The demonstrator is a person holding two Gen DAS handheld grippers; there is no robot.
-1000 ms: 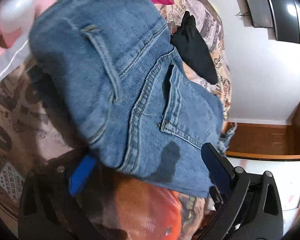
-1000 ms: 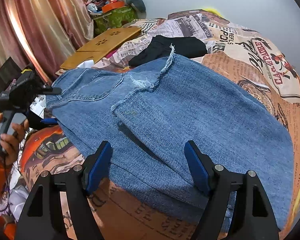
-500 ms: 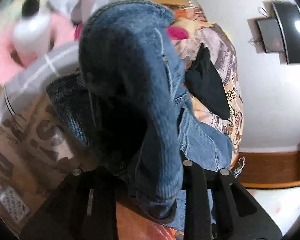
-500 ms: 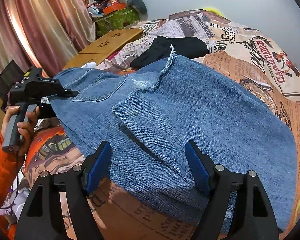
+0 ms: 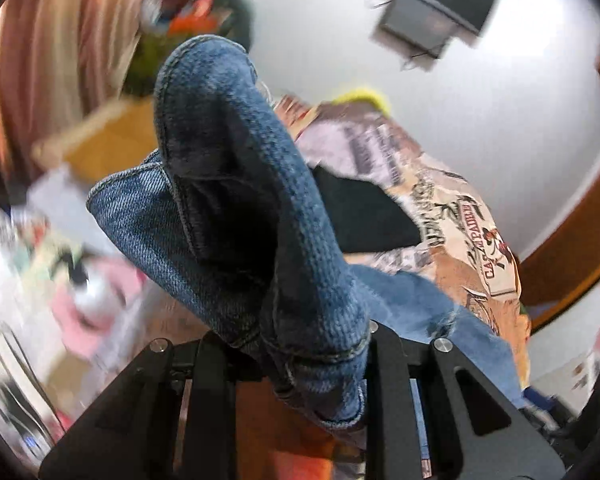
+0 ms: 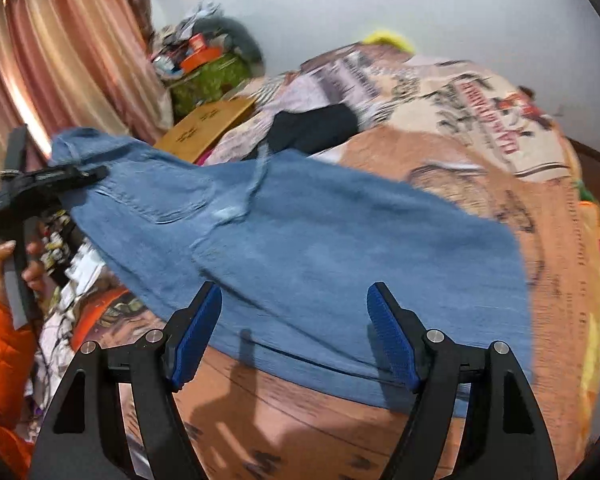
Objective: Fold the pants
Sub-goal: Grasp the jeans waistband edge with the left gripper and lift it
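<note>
pants: waistband end lifted, fold in progress

pants (image 6: pixel 300 240), blue denim, lie across the printed bedspread (image 6: pixel 440 152), already doubled leg over leg, with the waistband end raised off the bed at the left of the right wrist view. the left gripper (image 5: pixel 316 344) has just been closing and now clamps a thick bunch of that denim between its pads. the right gripper (image 6: pixel 292 336) hovers over the near edge of the cloth, jaws standing apart with nothing pinched. by my reading, the step is carrying the waist end over toward the frayed hems. next, the left hand needs to sweep across and lay it flat, while the right pins or grips the near edge so the layers don't slide.
</note>
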